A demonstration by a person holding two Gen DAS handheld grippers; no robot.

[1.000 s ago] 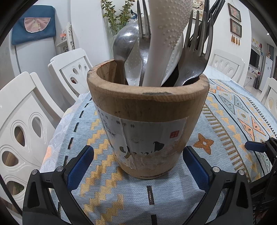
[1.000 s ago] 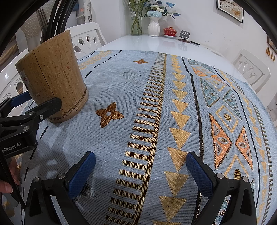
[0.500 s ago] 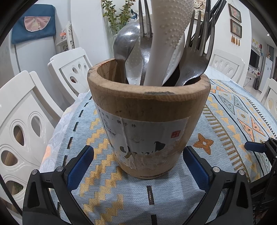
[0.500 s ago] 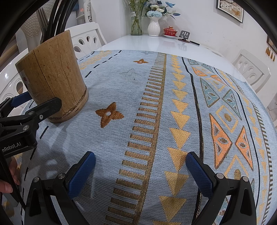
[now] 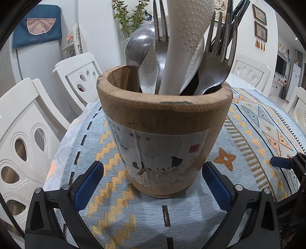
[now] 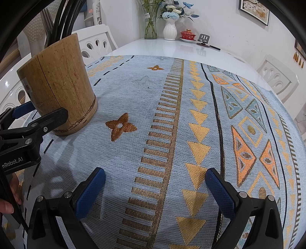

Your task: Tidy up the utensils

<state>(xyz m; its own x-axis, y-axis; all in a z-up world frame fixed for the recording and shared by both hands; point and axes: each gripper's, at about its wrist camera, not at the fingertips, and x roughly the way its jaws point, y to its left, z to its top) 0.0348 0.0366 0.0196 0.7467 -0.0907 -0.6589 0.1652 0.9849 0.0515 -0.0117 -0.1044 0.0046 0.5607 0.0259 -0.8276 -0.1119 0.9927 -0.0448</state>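
A wooden utensil holder [image 5: 164, 138] with a torn paper label stands upright on the patterned cloth, also seen at the left as the holder [image 6: 57, 84] in the right wrist view. It holds a metal spoon [image 5: 138, 46], metal forks [image 5: 216, 63], white dotted rice paddles [image 5: 183, 42] and dark chopsticks [image 5: 233, 17]. My left gripper [image 5: 153, 182] is open, its blue pads on either side of the holder's base without touching. My right gripper [image 6: 155, 189] is open over bare cloth, to the right of the holder, with nothing between its fingers.
The blue patterned tablecloth [image 6: 172, 115] covers the near part of a white table [image 6: 172, 47]. Vases with flowers [image 6: 170, 21], a red bowl and a small stand sit at the far end. White chairs [image 5: 24, 122] ring the table. A hand [image 6: 7, 205] shows at the lower left.
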